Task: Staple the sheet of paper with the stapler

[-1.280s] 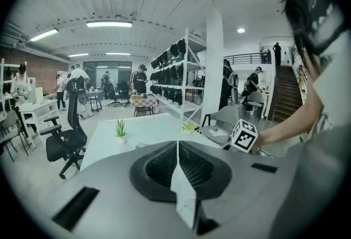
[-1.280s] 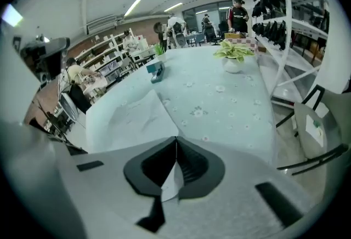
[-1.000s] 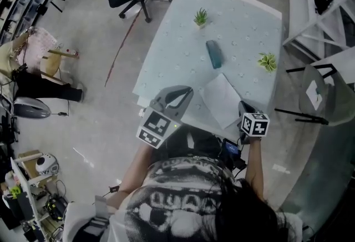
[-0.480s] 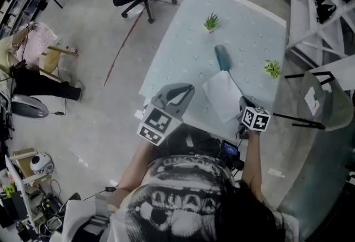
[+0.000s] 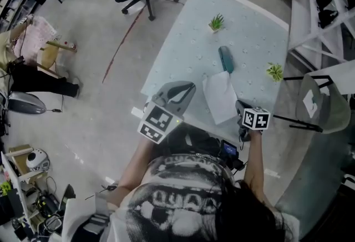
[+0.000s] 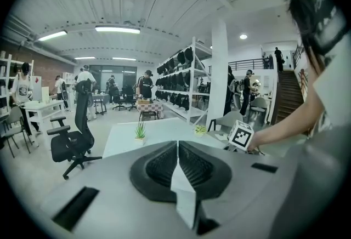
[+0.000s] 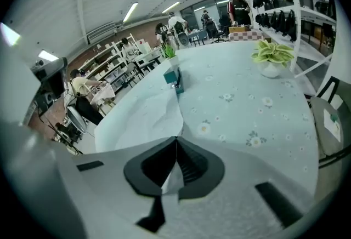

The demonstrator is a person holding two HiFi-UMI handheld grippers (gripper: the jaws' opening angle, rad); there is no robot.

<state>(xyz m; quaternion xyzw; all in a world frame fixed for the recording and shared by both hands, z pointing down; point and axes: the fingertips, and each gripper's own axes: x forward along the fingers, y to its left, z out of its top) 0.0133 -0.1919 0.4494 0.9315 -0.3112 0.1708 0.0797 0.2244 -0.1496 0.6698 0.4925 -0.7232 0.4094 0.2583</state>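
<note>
On the desk, the sheet of paper touches the stapler, seemingly not yet stapled. Your right gripper has its jaws clamped on the sheet's near edge; your left gripper has its jaws together, empty.

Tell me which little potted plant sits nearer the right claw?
The pale yellow-green one by the table's right edge; the darker spiky plant stands farther off.

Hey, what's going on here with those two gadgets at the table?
A person holds a gripper in each hand at a flowered table. The right gripper has its jaws shut on the near edge of the sheet of paper, whose far corner reaches the teal stapler. The left gripper hovers left of the sheet, jaws together and empty.
</note>
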